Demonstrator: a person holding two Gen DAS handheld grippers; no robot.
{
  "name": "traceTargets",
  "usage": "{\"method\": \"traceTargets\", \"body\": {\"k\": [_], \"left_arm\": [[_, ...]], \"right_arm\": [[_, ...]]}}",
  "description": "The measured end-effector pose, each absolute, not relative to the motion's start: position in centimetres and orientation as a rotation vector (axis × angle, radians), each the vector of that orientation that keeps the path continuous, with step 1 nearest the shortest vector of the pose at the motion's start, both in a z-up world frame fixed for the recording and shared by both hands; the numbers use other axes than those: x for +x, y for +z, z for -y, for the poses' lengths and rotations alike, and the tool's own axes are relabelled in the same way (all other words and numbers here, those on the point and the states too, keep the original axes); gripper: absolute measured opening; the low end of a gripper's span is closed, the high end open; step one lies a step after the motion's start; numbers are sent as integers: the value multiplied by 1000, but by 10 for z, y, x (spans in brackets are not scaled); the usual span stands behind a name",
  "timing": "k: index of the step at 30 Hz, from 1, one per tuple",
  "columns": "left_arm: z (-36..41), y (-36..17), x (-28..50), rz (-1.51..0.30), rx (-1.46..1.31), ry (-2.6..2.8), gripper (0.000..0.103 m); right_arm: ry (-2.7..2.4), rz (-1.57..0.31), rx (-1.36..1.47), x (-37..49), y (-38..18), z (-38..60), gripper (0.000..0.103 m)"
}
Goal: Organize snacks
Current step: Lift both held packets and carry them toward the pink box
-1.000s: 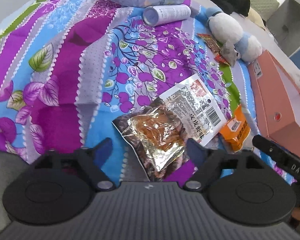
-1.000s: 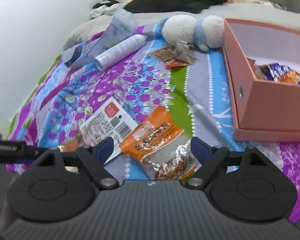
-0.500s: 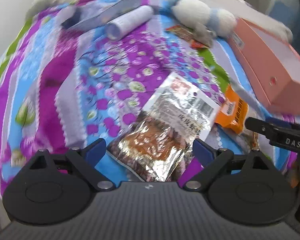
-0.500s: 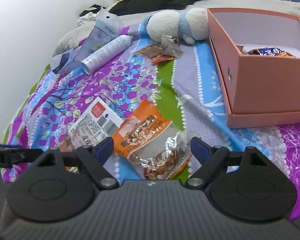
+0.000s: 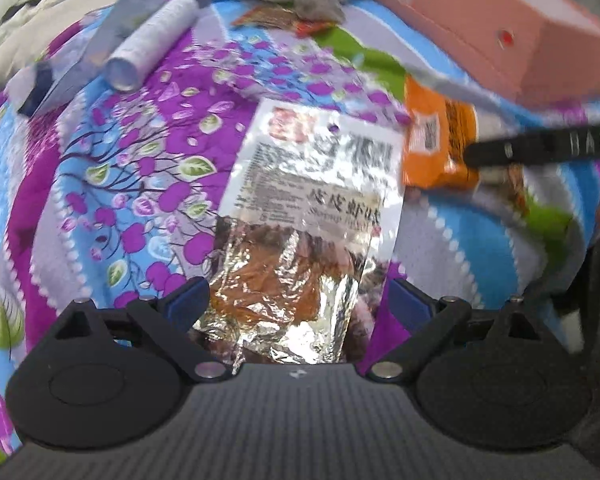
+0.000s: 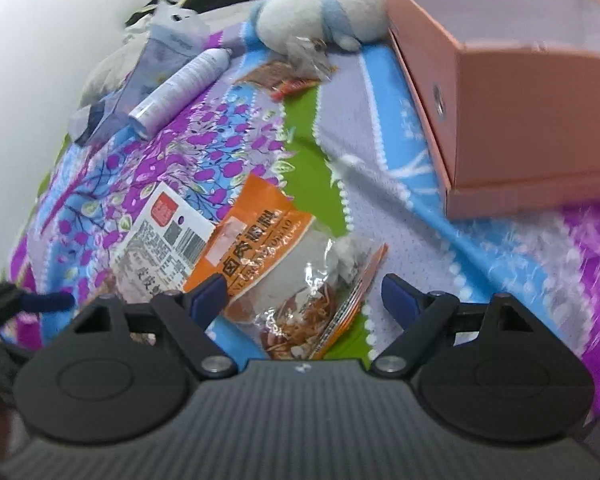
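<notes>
The left gripper stands wide, its blue pads either side of the foil pack's lower end without pressing on it; the pack's bottom edge is hidden behind the gripper body. The right gripper has its jaws opening, with the orange pack's clear lower half between them; its left pad lies over the pack's printed edge, but whether it touches cannot be told. The two packs lie side by side on the floral quilt, the orange one overlapping the foil pack's corner in the right view. The left view is smeared: there the orange pack is partly covered by one dark finger of the right gripper, and its clear half is barely readable. The pink box sits well apart at right; neither view shows what is inside it. Farther off, near a white plush toy, lie small red wrappers, too blurred to read. A white can and a clear bag lie at the far left, the bag's top cut off in the left view.
</notes>
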State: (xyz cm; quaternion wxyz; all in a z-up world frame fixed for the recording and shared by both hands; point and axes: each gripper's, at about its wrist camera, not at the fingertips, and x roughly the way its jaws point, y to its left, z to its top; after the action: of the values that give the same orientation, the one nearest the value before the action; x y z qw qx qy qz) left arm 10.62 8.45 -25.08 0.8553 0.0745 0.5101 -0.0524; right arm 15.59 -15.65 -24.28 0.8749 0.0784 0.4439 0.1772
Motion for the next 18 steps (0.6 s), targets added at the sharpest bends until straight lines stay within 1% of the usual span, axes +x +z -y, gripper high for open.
{"method": "traceTargets", "body": {"k": [5, 7, 13, 18], "left_arm": [[-80, -264, 110, -1073, 229, -116, 99], [-80, -265, 112, -1074, 216, -112, 100], [-84, -269, 117, -1063, 143, -84, 100], [-82, -267, 115, -1055, 120, -51, 97]], "right_arm": [[377, -952, 177, 163, -249, 152, 90], [394, -959, 158, 166, -250, 147, 92], [428, -964, 43, 170, -254, 126, 94], [451, -949, -81, 169, -259, 110, 93]]}}
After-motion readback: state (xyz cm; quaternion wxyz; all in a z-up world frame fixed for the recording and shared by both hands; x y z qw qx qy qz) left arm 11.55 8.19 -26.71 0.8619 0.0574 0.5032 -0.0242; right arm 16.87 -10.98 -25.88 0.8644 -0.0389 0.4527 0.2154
